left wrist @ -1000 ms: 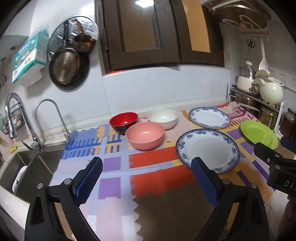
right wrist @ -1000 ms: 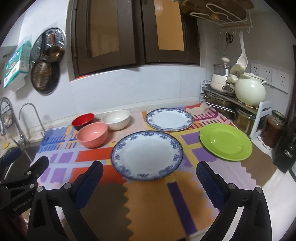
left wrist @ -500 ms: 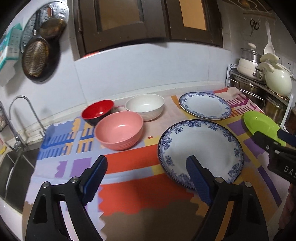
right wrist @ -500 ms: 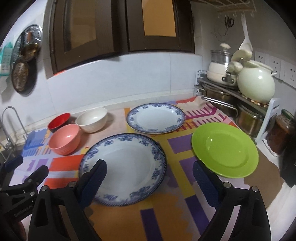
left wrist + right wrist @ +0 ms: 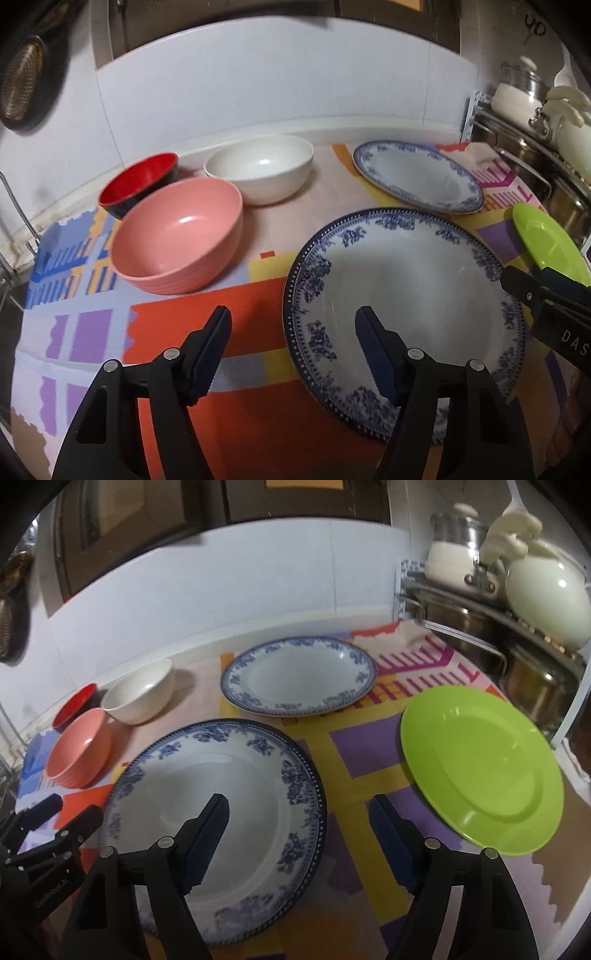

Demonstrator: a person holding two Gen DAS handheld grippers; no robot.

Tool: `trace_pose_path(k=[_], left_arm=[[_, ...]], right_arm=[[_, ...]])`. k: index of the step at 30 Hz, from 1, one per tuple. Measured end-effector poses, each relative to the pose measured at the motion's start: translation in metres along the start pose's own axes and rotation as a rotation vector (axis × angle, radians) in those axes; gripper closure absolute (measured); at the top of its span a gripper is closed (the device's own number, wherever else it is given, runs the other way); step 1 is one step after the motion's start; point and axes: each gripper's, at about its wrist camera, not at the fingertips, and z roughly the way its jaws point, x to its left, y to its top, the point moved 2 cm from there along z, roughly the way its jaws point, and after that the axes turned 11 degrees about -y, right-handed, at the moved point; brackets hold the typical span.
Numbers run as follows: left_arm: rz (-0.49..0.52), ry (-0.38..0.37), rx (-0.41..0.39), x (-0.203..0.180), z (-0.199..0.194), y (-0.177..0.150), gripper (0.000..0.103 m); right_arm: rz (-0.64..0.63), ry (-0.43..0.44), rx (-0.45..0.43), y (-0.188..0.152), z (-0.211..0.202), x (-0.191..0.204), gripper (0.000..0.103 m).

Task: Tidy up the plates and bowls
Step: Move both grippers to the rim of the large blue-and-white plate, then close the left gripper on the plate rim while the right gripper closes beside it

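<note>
Counter covered by a patchwork mat (image 5: 207, 310) in orange, purple, yellow; white tiled wall (image 5: 258, 81) behind, dark cabinets above. Near plate (image 5: 406, 291) is white with a blue floral rim and lies flat at mat centre; a second blue-rimmed plate (image 5: 299, 675) sits behind it, apart. Pink bowl (image 5: 177, 240), white bowl (image 5: 262, 171) and red bowl (image 5: 138, 182) cluster to its left, close together. Left gripper (image 5: 293, 350) — jaws wide apart, holding nothing, right pad over the near plate's left rim. Right gripper (image 5: 299, 834) likewise wide and empty, left pad over the plate's right side. Only the right view shows the whole green plate (image 5: 480, 768) and the rack (image 5: 480, 627) of pots; the left view shows just its edge.
</note>
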Motion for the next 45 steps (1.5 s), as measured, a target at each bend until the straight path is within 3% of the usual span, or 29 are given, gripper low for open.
trace_pose_path(k=[13,21,30,45], left_arm=[[-0.046,-0.044,0.055,0.004,0.033,0.000,0.039],[-0.055,-0.056,0.062,0.005,0.038,0.004,0.058],[-0.061,-0.066,0.064,0.006,0.039,0.005,0.067],[-0.052,-0.041,0.023,0.010,0.014,-0.002,0.067]], right_arm=[[-0.005,-0.010,0.067,-0.003,0.038,0.001,0.036],[-0.004,-0.001,0.084,-0.001,0.047,0.004,0.049],[-0.040,0.003,0.091,0.000,0.048,0.007,0.067],[-0.081,-0.007,0.090,-0.003,0.030,0.017,0.068]])
